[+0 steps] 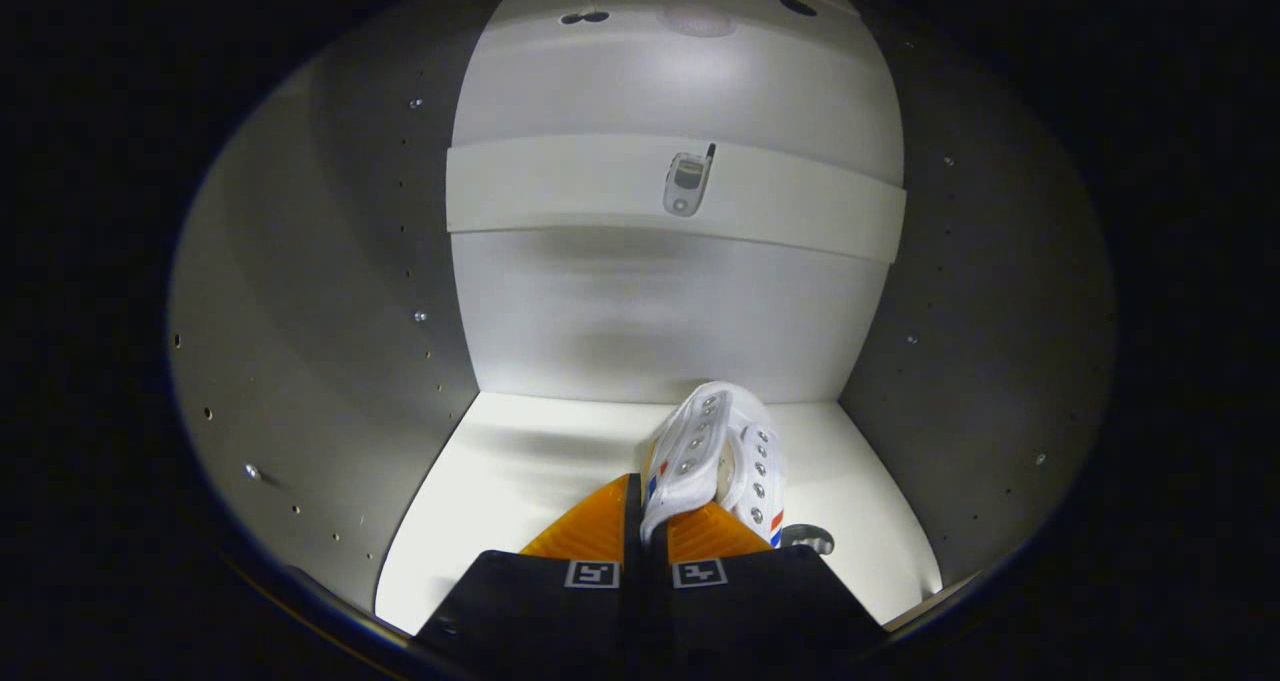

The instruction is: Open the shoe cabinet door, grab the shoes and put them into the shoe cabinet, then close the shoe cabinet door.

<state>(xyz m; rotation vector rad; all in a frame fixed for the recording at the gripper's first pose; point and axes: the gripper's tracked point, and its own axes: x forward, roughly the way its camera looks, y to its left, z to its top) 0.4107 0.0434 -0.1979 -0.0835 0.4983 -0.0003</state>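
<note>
I am looking into the open shoe cabinet (pixel 330 341), a white box with grey-lit side walls and a white floor (pixel 520 481). A white canvas shoe (pixel 715 451) with metal eyelets and red and blue stripes sticks up just ahead of my fingers, held by its edge. My gripper (pixel 648 516) is shut on the shoe, both fingers pressing on the fabric. The shoe hangs over the cabinet floor, close to the back wall.
A white shelf (pixel 560 186) crosses the cabinet above, with a small flip phone (pixel 688 183) lying on it. Rows of small holes and studs run up both side walls. A dark round thing (pixel 808 538) lies on the floor right of the fingers.
</note>
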